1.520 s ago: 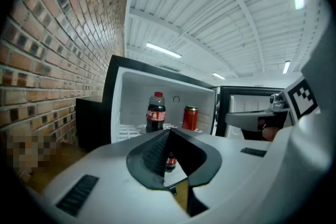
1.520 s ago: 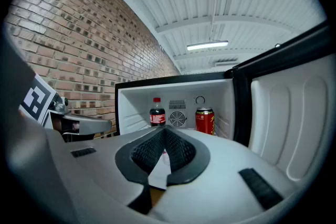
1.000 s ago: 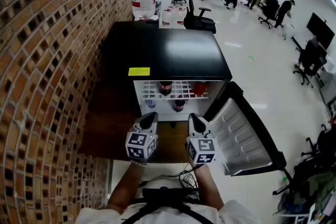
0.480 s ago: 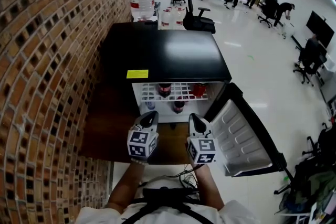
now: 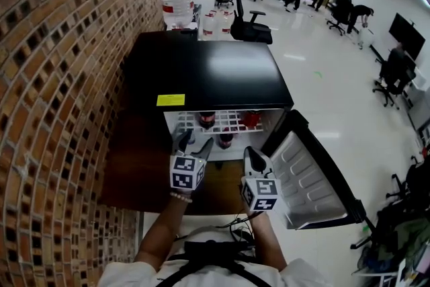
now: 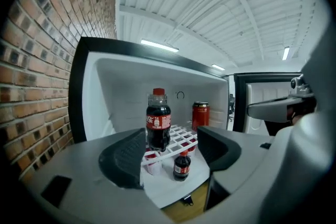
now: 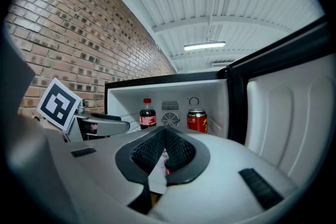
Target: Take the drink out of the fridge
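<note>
My right tool (image 7: 164,150) sits low in the frame, jaws together on nothing. My left tool (image 6: 168,147) has just been opening: its jaws stand partly apart with nothing between the pads. Beyond their gap, mid-frame, the cola bottle (image 6: 158,123) stands upright on the wire shelf (image 6: 181,139) of the open fridge (image 5: 208,70), with a red can (image 6: 200,115) to its right.

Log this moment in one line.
fridge: door open | left gripper: fingers just opening, nothing between, facing bottle on shelf | right gripper: shut, empty
</note>
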Available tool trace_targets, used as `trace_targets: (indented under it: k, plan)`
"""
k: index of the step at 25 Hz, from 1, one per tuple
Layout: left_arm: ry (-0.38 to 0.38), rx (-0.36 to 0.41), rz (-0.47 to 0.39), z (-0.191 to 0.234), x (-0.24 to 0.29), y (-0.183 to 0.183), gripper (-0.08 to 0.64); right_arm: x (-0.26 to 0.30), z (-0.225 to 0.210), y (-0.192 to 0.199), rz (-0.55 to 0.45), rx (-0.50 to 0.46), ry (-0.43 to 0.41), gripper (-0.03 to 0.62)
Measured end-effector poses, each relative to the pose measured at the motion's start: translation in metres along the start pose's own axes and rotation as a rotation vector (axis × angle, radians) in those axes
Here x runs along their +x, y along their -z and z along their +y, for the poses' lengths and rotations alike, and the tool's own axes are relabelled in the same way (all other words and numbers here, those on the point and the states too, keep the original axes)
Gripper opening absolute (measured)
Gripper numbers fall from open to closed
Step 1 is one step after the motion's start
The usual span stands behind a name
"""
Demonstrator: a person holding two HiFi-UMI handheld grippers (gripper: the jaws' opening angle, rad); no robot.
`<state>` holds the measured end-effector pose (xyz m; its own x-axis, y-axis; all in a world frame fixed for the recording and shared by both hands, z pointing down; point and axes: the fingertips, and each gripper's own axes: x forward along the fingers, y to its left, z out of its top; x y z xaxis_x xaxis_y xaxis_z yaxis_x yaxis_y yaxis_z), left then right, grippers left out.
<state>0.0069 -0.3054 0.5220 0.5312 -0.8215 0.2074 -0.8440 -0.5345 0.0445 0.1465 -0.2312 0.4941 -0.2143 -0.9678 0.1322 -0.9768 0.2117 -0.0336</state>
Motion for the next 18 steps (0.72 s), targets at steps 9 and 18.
trace_targets:
  k: [9,18]
  plan:
    - [-0.001,0.007,0.002,0.012,0.04,-0.007,0.499,0.006,-0.007,-0.004,-0.007,-0.012,0.004,0.015]
    - [-0.013,-0.025,0.029,0.023,0.077,-0.001,0.5,0.009,-0.015,-0.003,-0.002,-0.016,0.006,0.015]
